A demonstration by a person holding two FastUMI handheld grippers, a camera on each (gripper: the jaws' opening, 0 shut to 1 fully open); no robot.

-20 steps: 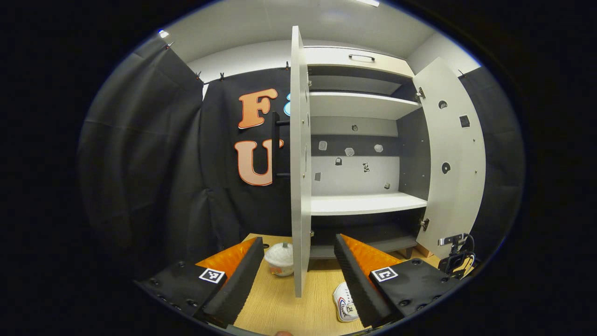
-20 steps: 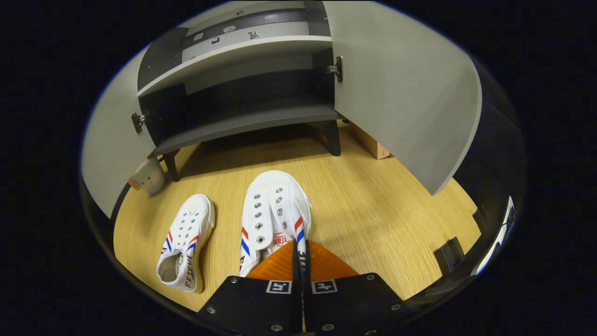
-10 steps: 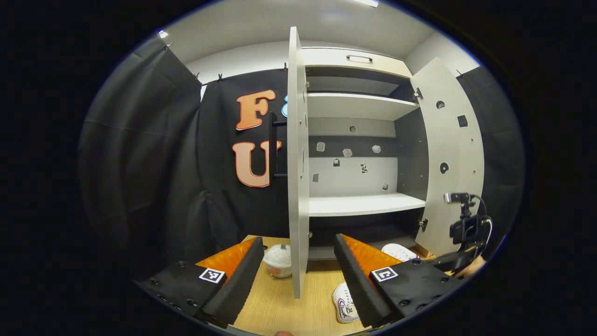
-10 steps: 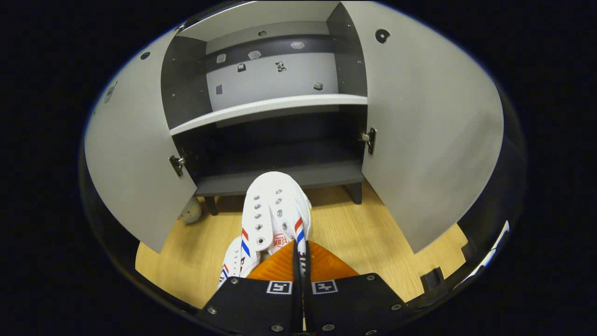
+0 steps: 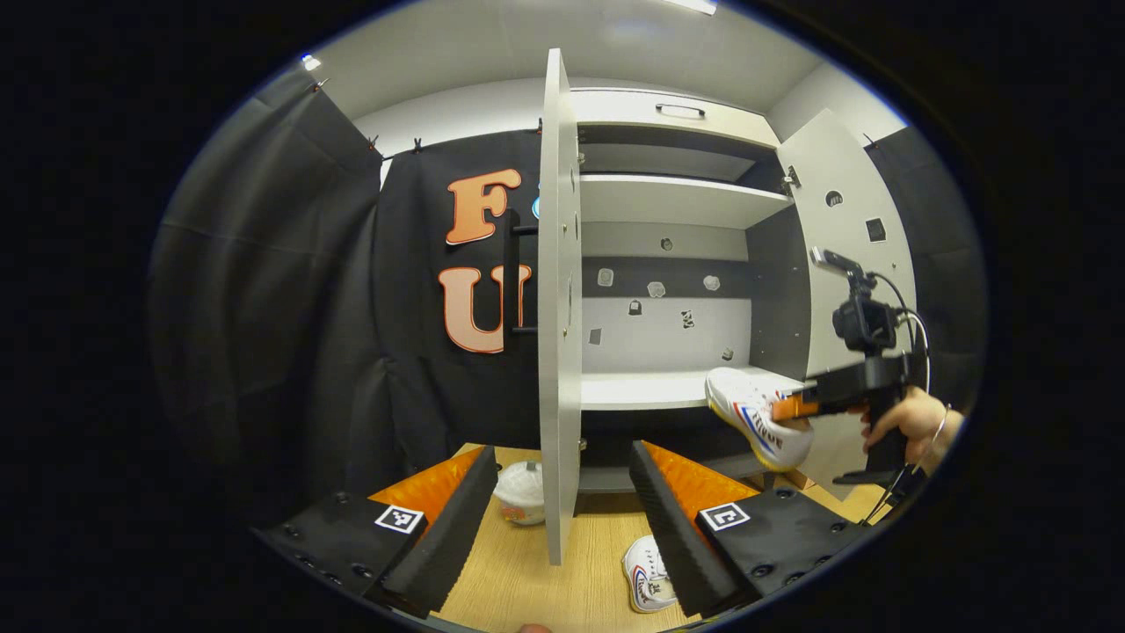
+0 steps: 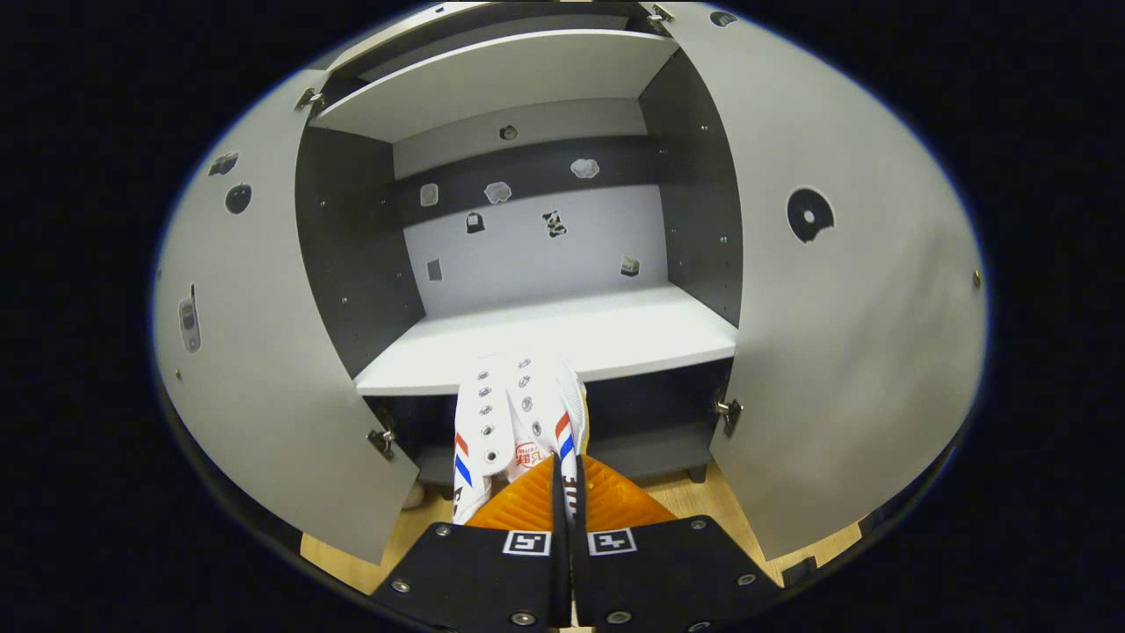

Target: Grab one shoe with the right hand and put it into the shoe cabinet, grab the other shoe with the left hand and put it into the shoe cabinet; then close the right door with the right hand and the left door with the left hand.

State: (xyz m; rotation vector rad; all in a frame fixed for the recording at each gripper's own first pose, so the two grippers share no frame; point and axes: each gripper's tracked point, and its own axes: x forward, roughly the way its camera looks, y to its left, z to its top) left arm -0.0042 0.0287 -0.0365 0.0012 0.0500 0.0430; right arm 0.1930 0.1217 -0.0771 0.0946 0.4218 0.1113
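Where the left gripper view looks straight ahead, the left gripper (image 5: 558,519) sits at the bottom of the frame with its jaws wide apart and nothing between them. The edge of the cabinet's left door (image 5: 559,308) runs down the centre. On the wooden floor (image 5: 518,580) at the bottom, the other shoe (image 5: 646,576) lies beside the right finger. At the right of the frame a hand (image 5: 914,422) holds the right gripper (image 5: 791,408), which carries a white shoe (image 5: 758,417) at the front edge of the white shelf (image 5: 650,387).

In the right gripper view, the right gripper (image 6: 562,479) at the bottom centre is clamped on the heel end of the white shoe (image 6: 514,418), whose toe points at the white shelf (image 6: 562,338) in the middle of the frame. The left door (image 6: 264,352) and the right door (image 6: 844,334) stand open at either side.
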